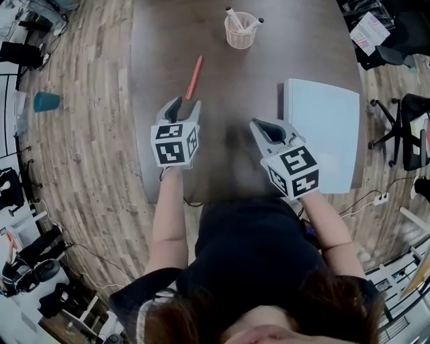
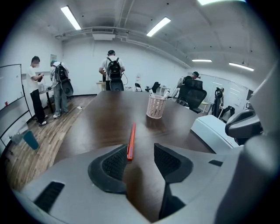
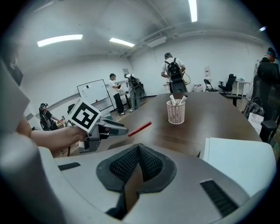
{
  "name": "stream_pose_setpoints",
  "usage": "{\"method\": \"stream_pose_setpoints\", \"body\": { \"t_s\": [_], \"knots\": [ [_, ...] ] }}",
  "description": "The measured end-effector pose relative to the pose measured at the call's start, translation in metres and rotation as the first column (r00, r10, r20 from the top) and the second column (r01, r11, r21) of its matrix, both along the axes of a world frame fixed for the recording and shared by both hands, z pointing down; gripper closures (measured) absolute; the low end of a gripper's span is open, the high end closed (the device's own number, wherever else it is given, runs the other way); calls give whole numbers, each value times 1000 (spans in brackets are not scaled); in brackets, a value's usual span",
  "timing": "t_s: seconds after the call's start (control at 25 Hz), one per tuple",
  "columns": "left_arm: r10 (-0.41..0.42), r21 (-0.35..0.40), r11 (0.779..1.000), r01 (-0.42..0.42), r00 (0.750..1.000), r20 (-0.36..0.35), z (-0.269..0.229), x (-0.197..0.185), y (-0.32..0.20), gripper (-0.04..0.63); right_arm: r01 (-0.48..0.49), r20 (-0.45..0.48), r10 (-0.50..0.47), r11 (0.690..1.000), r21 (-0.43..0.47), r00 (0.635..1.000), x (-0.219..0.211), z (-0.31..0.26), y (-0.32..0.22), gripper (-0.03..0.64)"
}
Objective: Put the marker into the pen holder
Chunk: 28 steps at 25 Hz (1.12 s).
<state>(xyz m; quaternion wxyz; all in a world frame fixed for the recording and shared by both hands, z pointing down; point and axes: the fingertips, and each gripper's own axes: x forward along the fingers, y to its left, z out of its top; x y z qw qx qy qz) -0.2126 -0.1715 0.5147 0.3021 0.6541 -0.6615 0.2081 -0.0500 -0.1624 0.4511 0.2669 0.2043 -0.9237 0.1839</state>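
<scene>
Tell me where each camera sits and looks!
Head view: on the person's head, looking down at the table; forearms, left gripper, right gripper show.
Left gripper view: rides the left gripper, looking along its open jaws at the marker.
Right gripper view: rides the right gripper, jaws shut, facing the pen holder.
All share the marker and pen holder.

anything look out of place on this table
Only the red marker: it lies loose on the table, apart from the pen holder where other pens stand. Nothing looks spilled or damaged.

An office meeting room: long dark table, whiteboard, swivel chairs, strip lights.
</scene>
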Motion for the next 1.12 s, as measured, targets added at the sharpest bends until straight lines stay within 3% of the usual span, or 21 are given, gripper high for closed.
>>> {"method": "stream_pose_setpoints", "body": {
  "t_s": [0.48,0.68,0.92,1.12],
  "knots": [
    [28,-126,992,-26,999,15,49,-18,-19,410,25,-25,-26,998,-65,999,-22,21,-7,601],
    [22,-127,992,-18,999,27,51,-21,-19,458,19,-26,-21,997,-74,999,-20,24,-11,601],
    [84,-131,989,-71,992,96,51,-13,-18,512,11,-40,-15,996,-89,999,-19,32,-9,601],
    [77,-129,990,-65,993,86,53,-16,-17,515,15,-40,-18,996,-86,999,-19,31,-8,601]
  ]
}}
